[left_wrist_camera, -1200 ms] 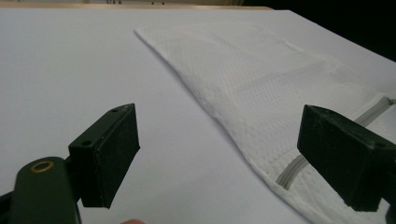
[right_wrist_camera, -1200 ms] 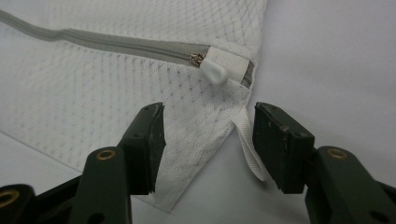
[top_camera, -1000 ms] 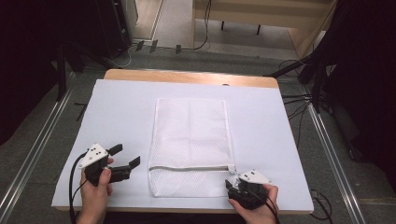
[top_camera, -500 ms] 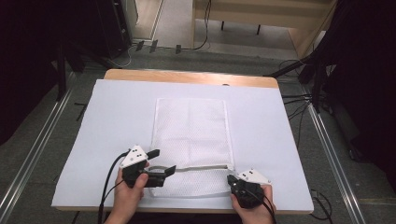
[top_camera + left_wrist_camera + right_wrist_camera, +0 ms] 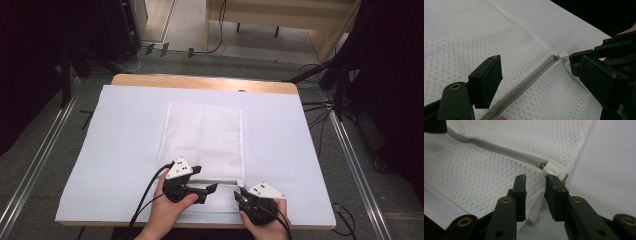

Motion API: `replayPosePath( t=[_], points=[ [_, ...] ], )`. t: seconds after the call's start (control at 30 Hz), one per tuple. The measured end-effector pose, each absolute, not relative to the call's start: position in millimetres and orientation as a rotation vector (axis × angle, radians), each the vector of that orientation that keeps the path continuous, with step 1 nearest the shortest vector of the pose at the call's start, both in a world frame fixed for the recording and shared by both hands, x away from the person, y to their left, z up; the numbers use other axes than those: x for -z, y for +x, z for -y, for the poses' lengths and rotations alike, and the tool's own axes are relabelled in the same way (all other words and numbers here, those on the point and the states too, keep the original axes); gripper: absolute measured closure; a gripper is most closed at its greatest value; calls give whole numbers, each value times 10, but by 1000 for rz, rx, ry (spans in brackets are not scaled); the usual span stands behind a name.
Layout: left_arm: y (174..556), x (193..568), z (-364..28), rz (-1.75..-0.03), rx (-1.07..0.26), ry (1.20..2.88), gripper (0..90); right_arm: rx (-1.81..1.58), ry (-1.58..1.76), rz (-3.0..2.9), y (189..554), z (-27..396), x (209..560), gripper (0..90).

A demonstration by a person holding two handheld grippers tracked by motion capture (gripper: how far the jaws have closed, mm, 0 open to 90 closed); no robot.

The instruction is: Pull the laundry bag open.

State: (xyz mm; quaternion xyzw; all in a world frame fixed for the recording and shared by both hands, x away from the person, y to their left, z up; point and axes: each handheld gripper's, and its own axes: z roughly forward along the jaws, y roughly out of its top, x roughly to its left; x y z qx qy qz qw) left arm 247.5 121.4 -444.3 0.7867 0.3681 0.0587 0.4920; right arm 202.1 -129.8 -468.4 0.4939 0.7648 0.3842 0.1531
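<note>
From the high view, the white mesh zippered laundry bag lay flat on the white-covered table, its zipper end right under the left gripper, the right gripper beside its corner. The left gripper view had its jaws spread wide over the grey zipper, gripping nothing. The right gripper view showed jaws narrowly parted, empty, just short of the zipper slider.

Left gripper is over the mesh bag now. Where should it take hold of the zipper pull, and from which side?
Grip the small white tab of the zipper pull, judging by its pose: it lies flat past the zipper's end at the bag's right edge. Bring the left gripper along the zipper line, jaws either side. The right gripper crowds that corner.
</note>
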Motion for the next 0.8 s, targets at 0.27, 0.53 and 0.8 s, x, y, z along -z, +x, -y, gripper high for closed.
replayPosePath(
  t=[0.27, 0.53, 0.8],
  points=[
    [2499, 4443, -1230, -912, -139, 1894, 205, -1021, 1429, -2207, 2152, 1372, 4778, 500],
    [2505, 4447, -1159, -891, -109, 1907, 240, -957, 1364, -2211, 2092, 1229, 4789, 608],
    [2476, 4435, -960, -836, -37, 1922, 408, -1024, 1417, -2146, 2105, 1297, 4716, 883]
  ],
)
